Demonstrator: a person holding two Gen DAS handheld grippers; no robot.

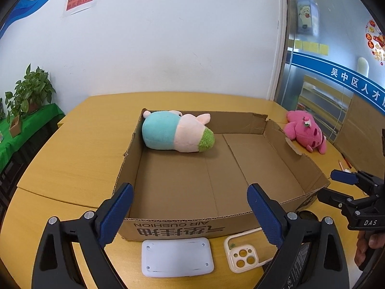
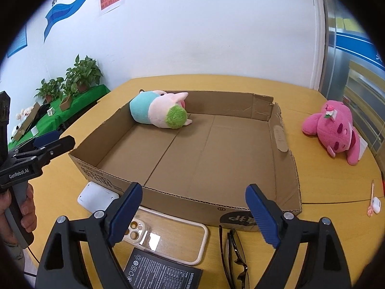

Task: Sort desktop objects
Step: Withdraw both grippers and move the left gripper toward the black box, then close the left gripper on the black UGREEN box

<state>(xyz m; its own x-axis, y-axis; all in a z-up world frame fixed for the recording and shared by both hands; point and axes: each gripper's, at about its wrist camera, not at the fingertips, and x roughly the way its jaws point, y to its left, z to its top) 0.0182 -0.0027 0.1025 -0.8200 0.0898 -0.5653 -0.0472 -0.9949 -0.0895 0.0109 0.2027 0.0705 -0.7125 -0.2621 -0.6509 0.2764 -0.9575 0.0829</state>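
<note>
The left gripper (image 1: 190,213) stands with its blue-padded jaws spread wide and holds nothing, hovering above the near wall of the shallow brown cardboard tray (image 1: 276,142); the right gripper (image 2: 193,213) is likewise spread wide and empty, poised over the near edge of the same tray. Just below the left tool, on the yellow wooden table (image 1: 91,125), lies a flat white rounded-rectangle plastic plate (image 1: 177,256), and beside it a cream-rimmed clear phone case (image 2: 168,238); both appear light and stiff but thin, so a pinch across the short edges seems the sound hold, the smooth faces being likely to slip. Nearest the right tool are a black printed power bank (image 2: 163,272), probably the heaviest item, and a pair of black-framed glasses (image 2: 234,255), judged fragile and best taken at the bridge or a temple. Inside the tray's far left corner rests a teal, pink and green plush toy (image 1: 175,132). Well apart, outside the tray's right wall, lies a pink plush bear (image 2: 334,130), soft, light and forgiving of a mid-body squeeze. A small white object with a pink tag (image 2: 374,204), possibly an earbud case, sits at the table's right edge.
</note>
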